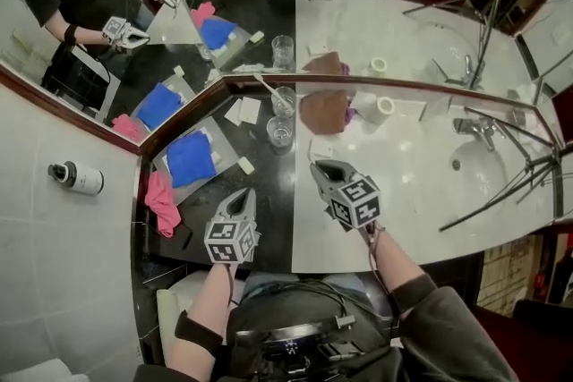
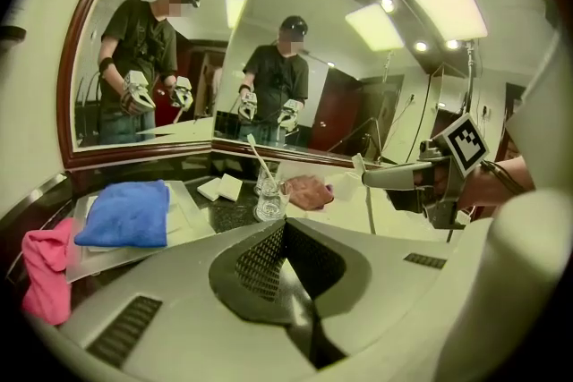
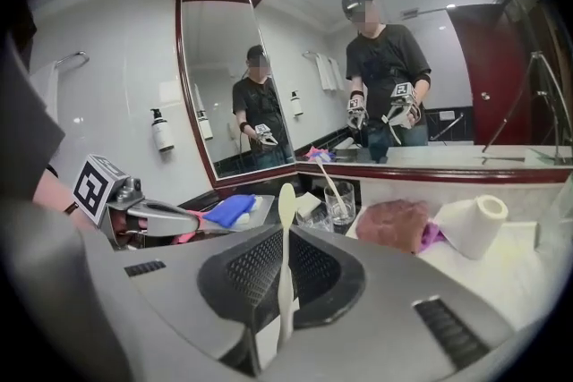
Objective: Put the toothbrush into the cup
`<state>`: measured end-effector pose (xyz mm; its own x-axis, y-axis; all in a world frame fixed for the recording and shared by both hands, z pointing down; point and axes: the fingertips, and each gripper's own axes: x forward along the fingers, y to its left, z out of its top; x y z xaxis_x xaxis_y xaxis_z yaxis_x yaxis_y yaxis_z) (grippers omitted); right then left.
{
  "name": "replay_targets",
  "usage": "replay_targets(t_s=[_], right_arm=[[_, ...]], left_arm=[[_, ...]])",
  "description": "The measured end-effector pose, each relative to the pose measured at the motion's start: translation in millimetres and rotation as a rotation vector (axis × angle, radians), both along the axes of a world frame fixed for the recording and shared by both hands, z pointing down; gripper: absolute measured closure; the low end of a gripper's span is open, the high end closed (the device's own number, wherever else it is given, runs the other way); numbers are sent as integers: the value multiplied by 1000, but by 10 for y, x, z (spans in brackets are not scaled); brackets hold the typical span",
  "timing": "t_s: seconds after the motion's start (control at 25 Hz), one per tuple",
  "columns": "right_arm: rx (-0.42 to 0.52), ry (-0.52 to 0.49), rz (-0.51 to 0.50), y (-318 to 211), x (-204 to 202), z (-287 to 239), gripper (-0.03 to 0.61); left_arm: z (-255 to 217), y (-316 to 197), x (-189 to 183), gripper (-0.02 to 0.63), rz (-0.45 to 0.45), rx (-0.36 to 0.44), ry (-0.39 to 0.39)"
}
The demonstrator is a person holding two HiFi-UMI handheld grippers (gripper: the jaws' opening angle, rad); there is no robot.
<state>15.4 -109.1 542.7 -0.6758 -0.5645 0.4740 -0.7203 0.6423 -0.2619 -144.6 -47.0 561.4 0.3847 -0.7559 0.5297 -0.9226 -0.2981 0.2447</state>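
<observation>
Standing upright between the clenched jaws of the right gripper (image 1: 320, 167), the cream toothbrush (image 3: 284, 255) is held above the pale counter (image 1: 403, 174). In the head view an empty glass cup (image 1: 279, 131) sits at the gripper's 11 o'clock. Just past it, a second cup (image 1: 284, 100) holds another brush (image 1: 267, 88). The left gripper (image 1: 240, 197), at 8 o'clock, is closed tight on nothing.

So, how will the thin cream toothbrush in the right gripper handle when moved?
Probably light and stiff: the thin cream toothbrush stands straight in the right gripper. Held on a narrow smooth handle, it might pivot if bumped.
</observation>
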Motion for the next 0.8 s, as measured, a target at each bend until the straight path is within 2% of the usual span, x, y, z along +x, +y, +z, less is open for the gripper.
replay_targets(t_s=[0.28,0.56,0.8], right_arm=[[127,-86,-103,-656,-315,-350,537],[205,-126,-208,-1098,-692,-550,537],[244,-140,-251,-1382,-933,-548,537]], left_arm=[[-18,-425,170,612,-6,44,-6],[79,-794,246,612,-30,82,-4],[225,-1020,140,612,-77,103,5]])
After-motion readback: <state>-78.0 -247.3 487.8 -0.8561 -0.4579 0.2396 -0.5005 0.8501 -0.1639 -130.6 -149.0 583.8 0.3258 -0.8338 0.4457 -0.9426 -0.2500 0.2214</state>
